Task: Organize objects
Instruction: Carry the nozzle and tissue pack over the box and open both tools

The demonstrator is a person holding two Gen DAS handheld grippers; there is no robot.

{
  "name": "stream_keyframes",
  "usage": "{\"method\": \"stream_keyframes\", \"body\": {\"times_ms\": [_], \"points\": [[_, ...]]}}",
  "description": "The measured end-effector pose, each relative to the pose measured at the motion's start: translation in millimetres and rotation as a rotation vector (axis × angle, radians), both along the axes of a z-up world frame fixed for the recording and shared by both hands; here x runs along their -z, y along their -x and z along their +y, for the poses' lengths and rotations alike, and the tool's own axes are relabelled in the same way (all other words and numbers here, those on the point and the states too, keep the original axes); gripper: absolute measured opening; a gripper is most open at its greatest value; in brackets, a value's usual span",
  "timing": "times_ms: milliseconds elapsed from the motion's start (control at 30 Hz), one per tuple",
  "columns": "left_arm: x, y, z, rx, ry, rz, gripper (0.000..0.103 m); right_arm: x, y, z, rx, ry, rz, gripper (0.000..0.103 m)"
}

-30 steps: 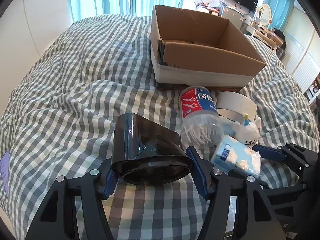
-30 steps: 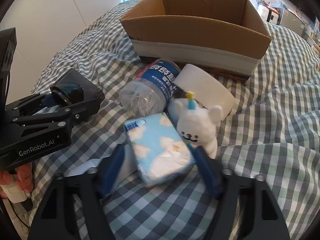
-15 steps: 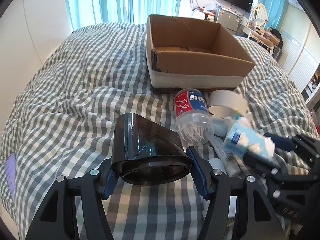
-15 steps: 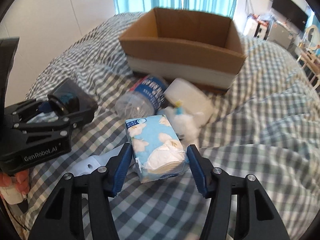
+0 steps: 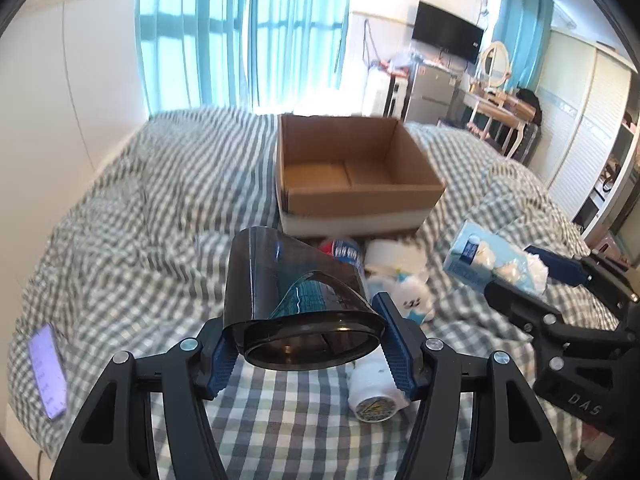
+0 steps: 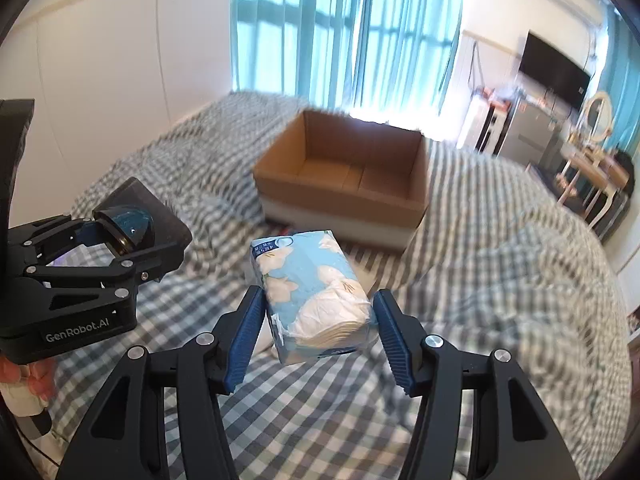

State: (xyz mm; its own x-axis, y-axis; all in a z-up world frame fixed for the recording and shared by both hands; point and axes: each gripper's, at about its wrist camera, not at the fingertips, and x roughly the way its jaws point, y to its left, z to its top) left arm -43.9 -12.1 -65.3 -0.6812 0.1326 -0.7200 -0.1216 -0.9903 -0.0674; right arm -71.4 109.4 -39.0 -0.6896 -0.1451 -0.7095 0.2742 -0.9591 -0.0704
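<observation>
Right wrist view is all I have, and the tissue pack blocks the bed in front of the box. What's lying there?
Observer: A white plush bear, hidden from you behind the tissue pack.
Operator: Anything else by it?
Observer: A bottle with a red and blue label, on its side nearer the box.
Operator: Below the left tongs?
Observer: A small white container lies on the bedspread, under the dark hood they hold.
</observation>
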Motion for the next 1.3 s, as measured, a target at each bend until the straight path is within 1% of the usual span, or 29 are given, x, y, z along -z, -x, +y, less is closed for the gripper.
{"method": "stream_keyframes", "body": {"times_ms": [200,300,400,533,700,800,900,1000,1100,1200,1300], "points": [[-43,2,9,-0.003,0.032,0.091,0.064,-49,-8,8,0.017,-0.013,0.112,0.056],[-62,9,14,0.001,0.053,0.136,0.064,-74,-4,14,0.022,-0.011,0.162,0.056],[-79,23,22,0.007,0.078,0.173,0.064,-92,5,15,0.024,-0.013,0.197,0.056],[-92,49,30,0.012,0.094,0.194,0.064,-109,30,16,0.026,-0.010,0.226,0.056],[-95,92,43,0.022,0.118,0.211,0.064,-118,76,21,0.035,-0.007,0.249,0.056],[-90,121,50,0.022,0.142,0.210,0.064,-115,109,24,0.042,-0.004,0.245,0.056],[-78,152,59,0.030,0.184,0.189,0.064,-106,147,29,0.057,0.007,0.219,0.056],[-64,180,62,0.043,0.178,0.153,0.064,-91,179,34,0.072,0.017,0.185,0.056],[-44,203,68,0.053,0.175,0.115,0.064,-68,212,34,0.082,0.008,0.141,0.056],[-17,223,72,0.067,0.173,0.075,0.064,-41,238,35,0.086,0.002,0.096,0.056],[12,238,72,0.067,0.212,0.020,0.064,-16,256,37,0.085,-0.004,0.057,0.056]]}}
